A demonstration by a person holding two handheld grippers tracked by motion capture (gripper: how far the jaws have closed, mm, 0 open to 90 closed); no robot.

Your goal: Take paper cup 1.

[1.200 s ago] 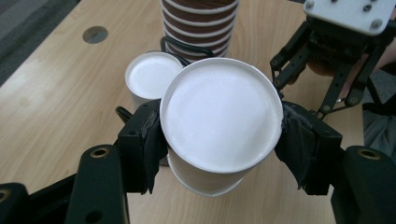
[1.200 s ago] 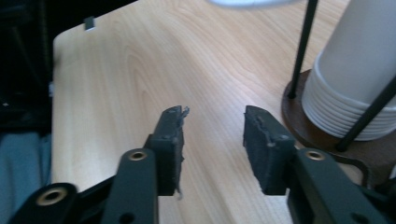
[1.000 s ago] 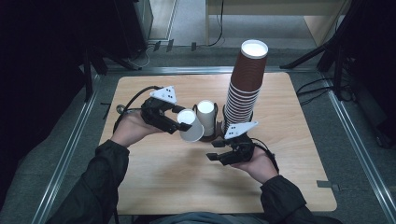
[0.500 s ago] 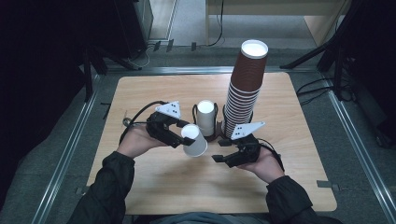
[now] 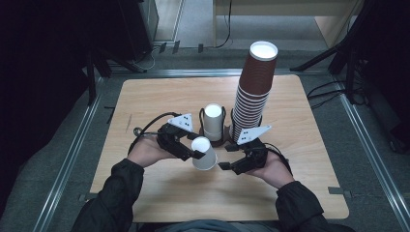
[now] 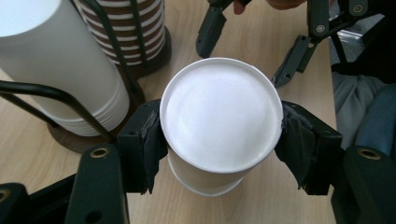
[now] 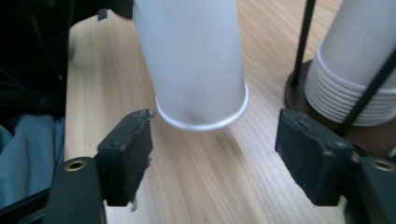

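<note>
I have a single white cup (image 6: 219,126) clenched in my left gripper (image 5: 189,151), one jaw pressed on each side of its wall, just below the closed bottom that faces my camera. It hangs upside down and tilted, its open rim pointing down and toward my right gripper (image 5: 227,160), clear of the table (image 5: 159,193). I judge I hold it high on the body so the rim end stays free for the other hand to take or steady.

My right gripper waits just beside it with its jaws spread wide and nothing between them. In the right gripper view the cup's rim (image 7: 201,122) floats just ahead of the pads, above the wood, not touching either one.

Beyond my left jaws stands the wire holder (image 5: 218,141) with the short white stack (image 5: 212,121), and next to it the tall brown stack (image 5: 251,96) capped in white.

The left gripper view gives me the grip itself: both pads squeezing the wall. It cannot show whether the rim clears the table. The right gripper view settles that, and the high view shows how tall the brown stack rises, which both gripper cameras cut off.
</note>
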